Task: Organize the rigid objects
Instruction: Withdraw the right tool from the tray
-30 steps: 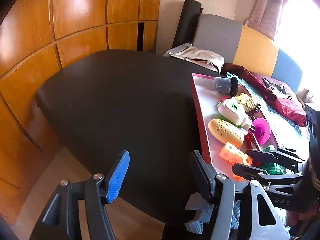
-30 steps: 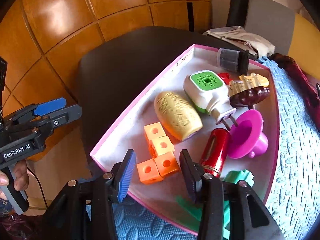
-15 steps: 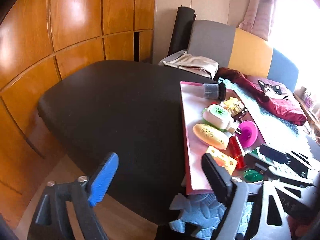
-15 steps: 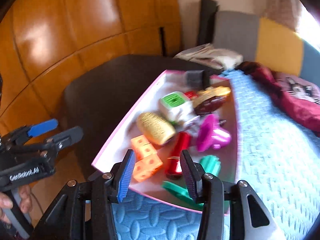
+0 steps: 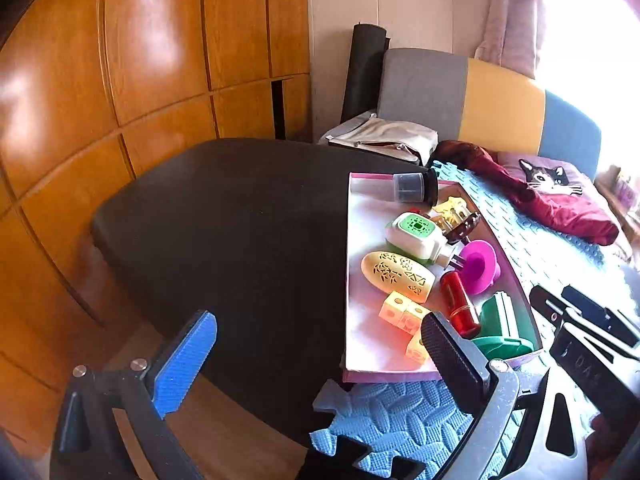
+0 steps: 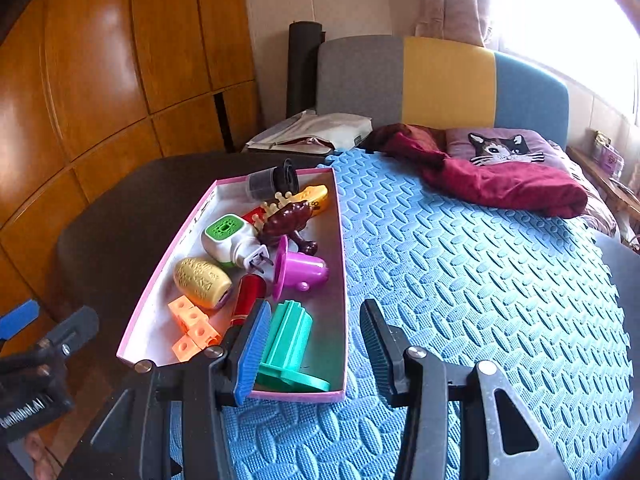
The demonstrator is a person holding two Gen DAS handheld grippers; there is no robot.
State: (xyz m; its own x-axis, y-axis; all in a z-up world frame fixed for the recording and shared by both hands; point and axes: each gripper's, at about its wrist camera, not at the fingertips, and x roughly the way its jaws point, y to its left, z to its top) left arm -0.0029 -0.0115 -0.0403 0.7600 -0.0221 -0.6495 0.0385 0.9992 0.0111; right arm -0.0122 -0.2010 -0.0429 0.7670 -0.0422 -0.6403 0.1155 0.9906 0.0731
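Over the last second both hand-held tools have drawn back and up from the shallow pink-rimmed cardboard tray [image 6: 340, 280]: a second ago the right gripper [image 6: 310, 344] hung low over the orange linked cubes [image 6: 192, 330] with its fingers framing them, and now it sits nearer the camera side, above the tray's near right corner, its blue-padded finger in front of the teal ribbed plastic spool [image 6: 288, 344] and its black finger over the blue foam puzzle mat [image 6: 460, 260]. Its jaws stand wide apart with nothing between them. The left gripper [image 5: 320, 356] has also lifted, so that more of the black table [image 5: 220, 220] and the mat's near edge come into view; it too gapes wide and carries nothing. The tray's contents lie as they did: the grey lidded jar [image 6: 274, 180] at the far end, the white plug-in unit with a green top [image 6: 226, 236], the cream perforated oval case [image 6: 202, 282], the magenta funnel-shaped cup [image 6: 298, 270], the red cylinder [image 6: 248, 296], a dark brown hair claw [image 6: 288, 218] over a yellow one, then the cubes and spool nearest. Nothing left the tray with the retreat, so every rigid piece is gathered in it on the table's right side. I judge this could be a pause between picks or the close of the sorting; the pictures do not settle which.
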